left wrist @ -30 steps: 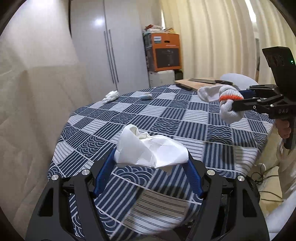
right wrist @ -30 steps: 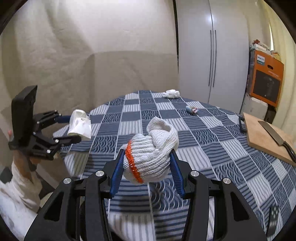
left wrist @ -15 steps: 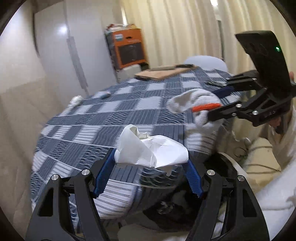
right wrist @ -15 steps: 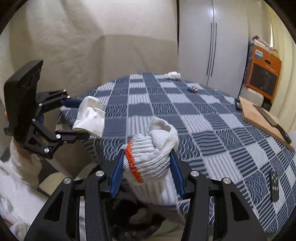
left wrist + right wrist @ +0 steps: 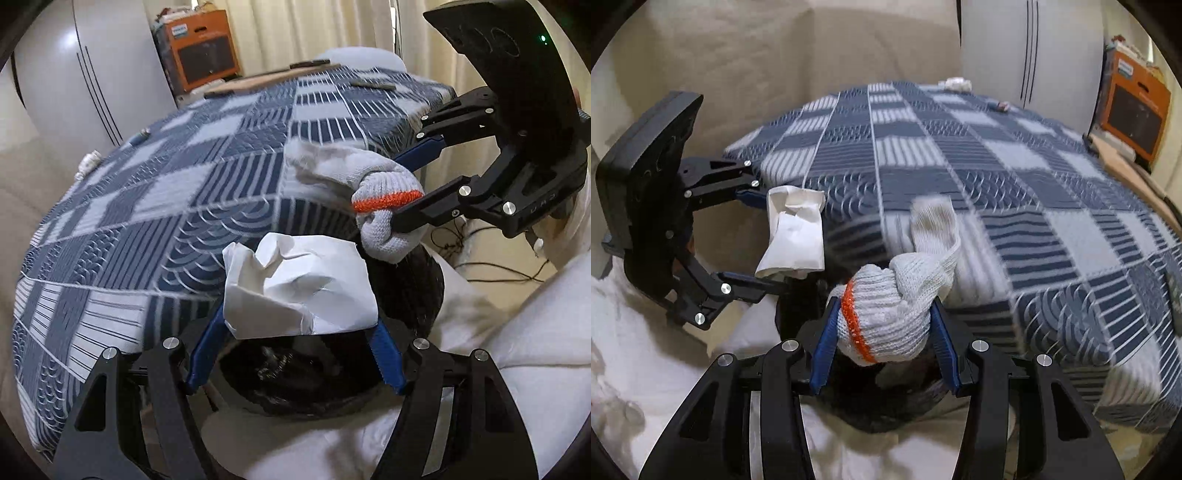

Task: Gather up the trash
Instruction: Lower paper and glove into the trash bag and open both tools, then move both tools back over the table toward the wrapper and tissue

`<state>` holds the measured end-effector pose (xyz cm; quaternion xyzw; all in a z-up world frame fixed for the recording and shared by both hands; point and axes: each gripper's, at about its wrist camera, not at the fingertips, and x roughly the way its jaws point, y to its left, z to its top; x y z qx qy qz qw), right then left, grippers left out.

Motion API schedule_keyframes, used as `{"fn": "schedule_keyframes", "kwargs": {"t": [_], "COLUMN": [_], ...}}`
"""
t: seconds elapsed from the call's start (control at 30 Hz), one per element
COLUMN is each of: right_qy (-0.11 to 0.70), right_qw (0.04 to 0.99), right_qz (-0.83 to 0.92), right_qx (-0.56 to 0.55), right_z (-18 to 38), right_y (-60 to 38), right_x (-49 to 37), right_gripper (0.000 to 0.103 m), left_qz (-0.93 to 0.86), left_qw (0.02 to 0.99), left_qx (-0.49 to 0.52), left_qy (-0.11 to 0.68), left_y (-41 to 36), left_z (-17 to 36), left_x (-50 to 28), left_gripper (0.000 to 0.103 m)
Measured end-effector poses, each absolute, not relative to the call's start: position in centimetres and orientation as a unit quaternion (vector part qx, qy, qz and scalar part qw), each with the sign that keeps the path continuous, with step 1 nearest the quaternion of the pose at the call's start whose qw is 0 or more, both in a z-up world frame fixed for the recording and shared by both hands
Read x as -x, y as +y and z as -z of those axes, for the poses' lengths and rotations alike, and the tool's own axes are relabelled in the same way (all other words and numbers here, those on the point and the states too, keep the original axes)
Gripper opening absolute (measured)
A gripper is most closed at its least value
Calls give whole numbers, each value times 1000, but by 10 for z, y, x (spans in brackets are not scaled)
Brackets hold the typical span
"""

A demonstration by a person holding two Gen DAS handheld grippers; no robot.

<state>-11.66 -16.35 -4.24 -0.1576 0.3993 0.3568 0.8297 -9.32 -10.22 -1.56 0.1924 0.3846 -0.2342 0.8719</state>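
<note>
**Both grippers loaded, hanging over the dark bin at the table's edge**

Far left in the right wrist view, the left gripper [image 5: 792, 236] reaches in from the side, its blue pads clamped on a crumpled white paper [image 5: 794, 230]; the paper hangs just off the rim of the table [image 5: 960, 166], whose blue-and-white patterned cloth drapes over the edge; in the left wrist view the same paper [image 5: 299, 291] sits squeezed between the two blue fingers [image 5: 207, 347], filling the gap between them, with the black bin liner [image 5: 295, 373] directly below it.

Toward the middle, the right gripper [image 5: 882, 325] is closed on a knotted grey knit glove [image 5: 890, 317] with an orange cuff band; one loose end of the glove trails up against the hanging cloth; a dark opening shows beneath the glove, the same bin as far as can be told; in the left wrist view this glove [image 5: 369, 192] hangs just above and to the right of the paper, near it but not touching.

Further right, back on the tabletop and well apart from the grippers, lie a small white wad [image 5: 958, 83] and a small object too blurred to name [image 5: 1001, 107] near the far edge; a wooden board [image 5: 1126, 166] lies at the right edge; an orange box [image 5: 1134, 107] stands beyond it beside a tall white cabinet [image 5: 1030, 55].
</note>
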Motion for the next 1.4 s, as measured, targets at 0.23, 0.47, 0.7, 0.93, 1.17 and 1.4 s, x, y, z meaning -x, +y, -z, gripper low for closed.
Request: {"fn": "schedule_keyframes", "kwargs": {"t": [0.23, 0.47, 0.7, 0.93, 1.17, 1.4], "right_qy": [444, 477, 473, 454, 444, 427], "right_qw": [800, 783, 794, 807, 814, 816], "right_qz": [-372, -368, -351, -348, -346, -363], "right_qx": [156, 157, 151, 143, 141, 139], "right_z": [81, 116, 128, 113, 96, 58], "right_y": [-159, -150, -149, -156, -163, -168], "right_x": [118, 104, 90, 90, 97, 103], "right_gripper": [45, 45, 62, 83, 86, 88], "left_qz": [249, 247, 247, 240, 217, 200], "left_qw": [852, 831, 832, 850, 874, 899], "left_qx": [-191, -182, -154, -120, -107, -121], "left_qy": [418, 463, 472, 454, 421, 371], "left_y": [-109, -112, -106, -90, -79, -73], "left_z": [44, 80, 88, 79, 52, 16], "left_x": [93, 78, 71, 79, 95, 104], "left_gripper": [71, 70, 93, 97, 97, 97]}}
